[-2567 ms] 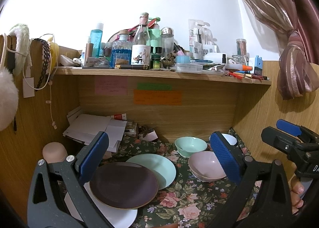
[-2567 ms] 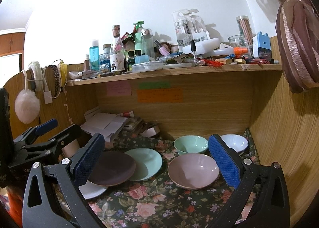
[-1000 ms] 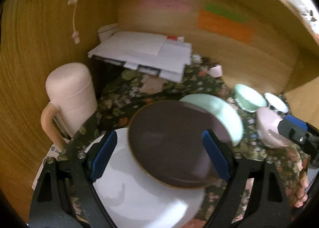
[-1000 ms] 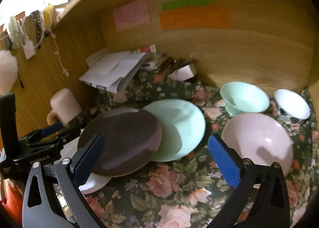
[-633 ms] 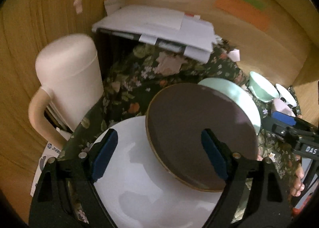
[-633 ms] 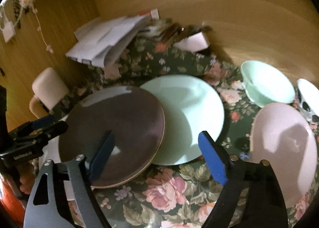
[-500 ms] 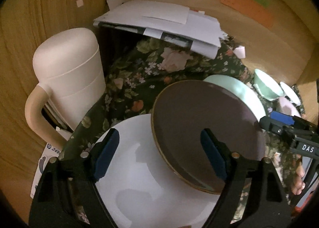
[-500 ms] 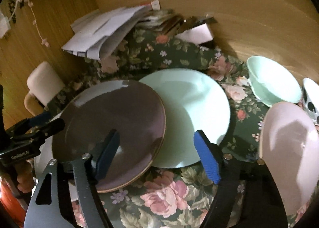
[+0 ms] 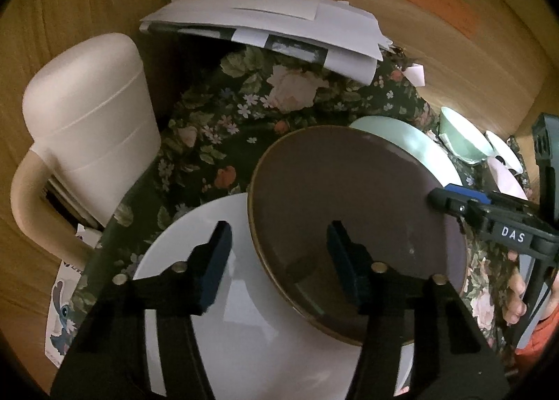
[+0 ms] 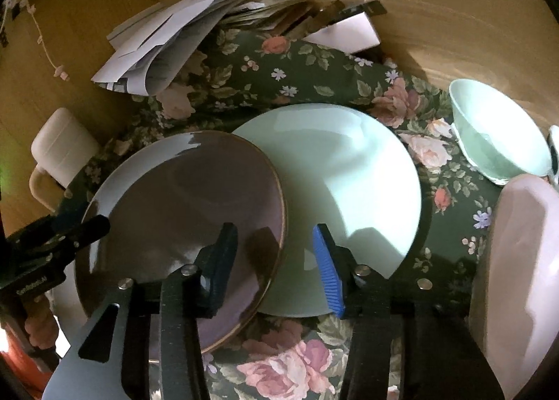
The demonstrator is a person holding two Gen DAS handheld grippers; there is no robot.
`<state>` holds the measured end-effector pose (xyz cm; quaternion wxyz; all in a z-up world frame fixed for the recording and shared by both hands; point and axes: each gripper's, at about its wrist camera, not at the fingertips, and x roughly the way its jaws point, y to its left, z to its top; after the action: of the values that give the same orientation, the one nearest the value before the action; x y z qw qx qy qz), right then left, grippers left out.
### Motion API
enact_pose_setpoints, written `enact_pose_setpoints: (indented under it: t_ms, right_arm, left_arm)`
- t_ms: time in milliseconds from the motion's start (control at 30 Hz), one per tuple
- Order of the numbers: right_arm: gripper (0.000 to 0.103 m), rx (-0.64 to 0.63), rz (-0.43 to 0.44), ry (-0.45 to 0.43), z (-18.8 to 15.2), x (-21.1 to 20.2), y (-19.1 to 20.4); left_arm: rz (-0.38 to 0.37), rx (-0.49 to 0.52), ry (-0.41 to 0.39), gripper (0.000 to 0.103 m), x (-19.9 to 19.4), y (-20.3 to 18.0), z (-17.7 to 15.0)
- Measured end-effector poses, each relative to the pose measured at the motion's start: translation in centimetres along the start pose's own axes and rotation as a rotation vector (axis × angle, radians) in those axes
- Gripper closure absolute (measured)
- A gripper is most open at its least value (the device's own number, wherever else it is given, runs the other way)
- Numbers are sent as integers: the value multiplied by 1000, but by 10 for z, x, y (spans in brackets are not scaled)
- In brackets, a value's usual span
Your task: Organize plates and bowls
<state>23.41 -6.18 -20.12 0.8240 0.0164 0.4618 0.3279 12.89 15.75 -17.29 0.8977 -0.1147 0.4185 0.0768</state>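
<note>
Where the floral cloth covers the desk, three plates overlap: the white plate lies nearest on the left, the brown plate rests on it, and the brown plate's right edge lies over the green plate. A pink bowl sits at the right, a green bowl far right. The cream jug stands left, papers behind. The left gripper is closing astride the brown plate's left rim, pads not yet pressing. The right gripper is closing astride its right rim, likewise unclenched.
</note>
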Motion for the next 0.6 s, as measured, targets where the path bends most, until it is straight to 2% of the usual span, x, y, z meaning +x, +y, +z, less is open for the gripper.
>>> enact_pose_setpoints:
  t_ms: [300, 600]
  right_arm:
    - [76, -6, 32, 15, 0, 5, 2]
    - [77, -16, 15, 12, 2, 6, 8]
  left_arm:
    - [-36, -16, 43, 68, 6, 0, 0]
    - [-26, -24, 44, 69, 7, -1, 2]
